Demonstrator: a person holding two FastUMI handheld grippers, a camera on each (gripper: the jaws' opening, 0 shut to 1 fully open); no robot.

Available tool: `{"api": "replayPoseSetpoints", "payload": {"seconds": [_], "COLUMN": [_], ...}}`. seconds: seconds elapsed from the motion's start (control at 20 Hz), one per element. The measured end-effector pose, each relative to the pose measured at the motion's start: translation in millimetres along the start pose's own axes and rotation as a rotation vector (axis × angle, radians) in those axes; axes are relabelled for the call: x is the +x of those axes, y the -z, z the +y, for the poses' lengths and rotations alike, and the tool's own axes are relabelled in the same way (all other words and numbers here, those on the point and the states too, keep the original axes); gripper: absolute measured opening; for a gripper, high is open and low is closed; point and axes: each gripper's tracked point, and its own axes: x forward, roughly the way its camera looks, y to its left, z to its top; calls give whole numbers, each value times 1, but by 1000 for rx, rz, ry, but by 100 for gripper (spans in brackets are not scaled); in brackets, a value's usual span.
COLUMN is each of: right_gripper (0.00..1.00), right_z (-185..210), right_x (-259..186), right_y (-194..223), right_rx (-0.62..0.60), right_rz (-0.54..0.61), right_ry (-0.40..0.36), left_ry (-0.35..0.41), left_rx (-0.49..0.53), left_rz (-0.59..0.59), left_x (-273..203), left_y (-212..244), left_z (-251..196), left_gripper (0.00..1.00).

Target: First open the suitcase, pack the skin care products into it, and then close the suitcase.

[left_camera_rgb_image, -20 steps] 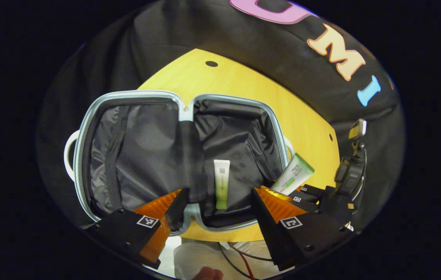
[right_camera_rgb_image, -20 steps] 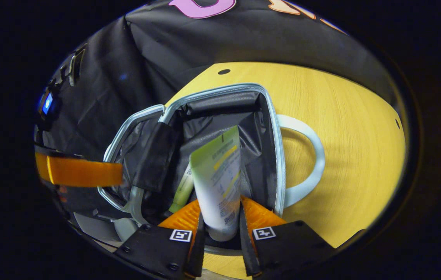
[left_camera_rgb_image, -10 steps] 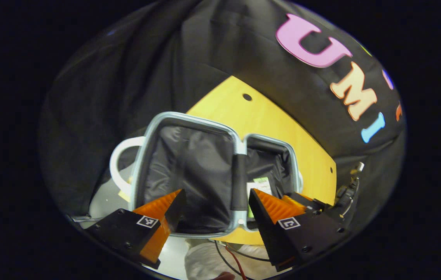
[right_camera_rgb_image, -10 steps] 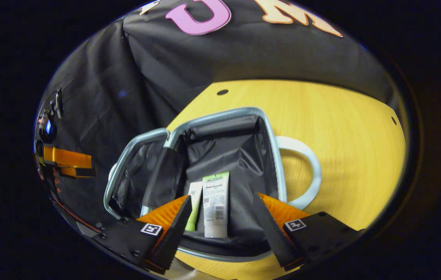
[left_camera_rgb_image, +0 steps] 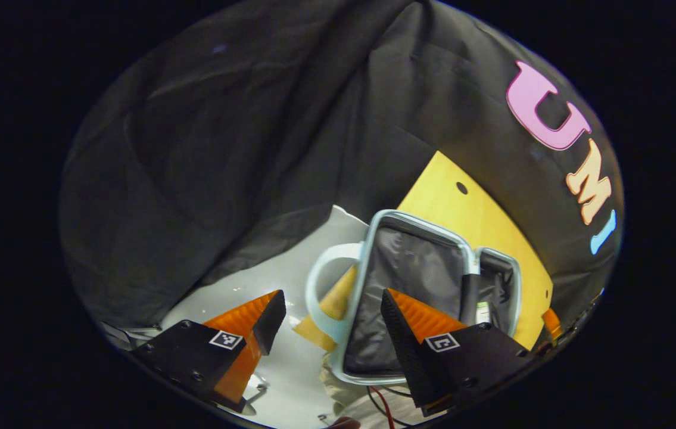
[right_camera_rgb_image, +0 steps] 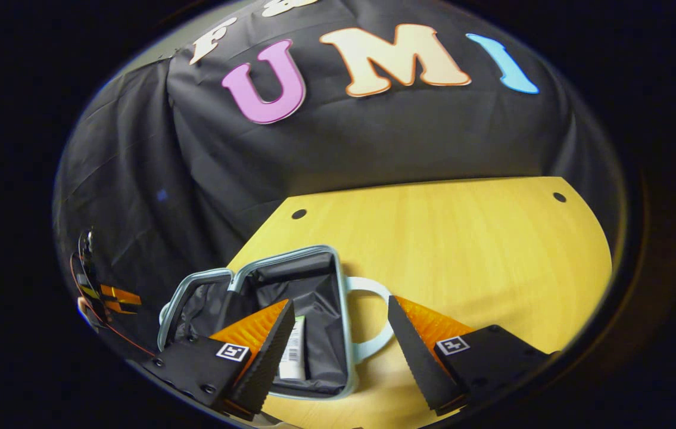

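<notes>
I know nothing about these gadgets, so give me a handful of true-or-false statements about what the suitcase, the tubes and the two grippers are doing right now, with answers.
1. The suitcase lies open on the wooden table. True.
2. The right gripper is squeezing a tube. False: its jaws are spread apart and hold nothing.
3. A tube lies inside the suitcase, in the half beside the handle seen in the right gripper view. True.
4. The left gripper is clamped on the suitcase handle. False: its fingers are apart, with nothing pressed between them.
5. Skin care tubes stand on the bare table beside the suitcase. False: the tabletop in the right gripper view carries no tubes.
</notes>
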Motion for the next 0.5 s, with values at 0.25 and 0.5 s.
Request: {"api": "replayPoseSetpoints", "payload": {"seconds": [0.25,0.5], "right_gripper": [98,98], "right_z": [-39,-66], "right_x": [-27,-54], "right_y": [-25,-39], "right_rx": [-5,14], "right_rz": [-57,-104], "right_ry": [99,167], "left_ry": [143,244], "left_rx": [-122,-225], "left_rz": [59,116], "left_x": [54,82], "left_y": [14,24], "left_z": [2,4], "left_gripper": [84,74]}}
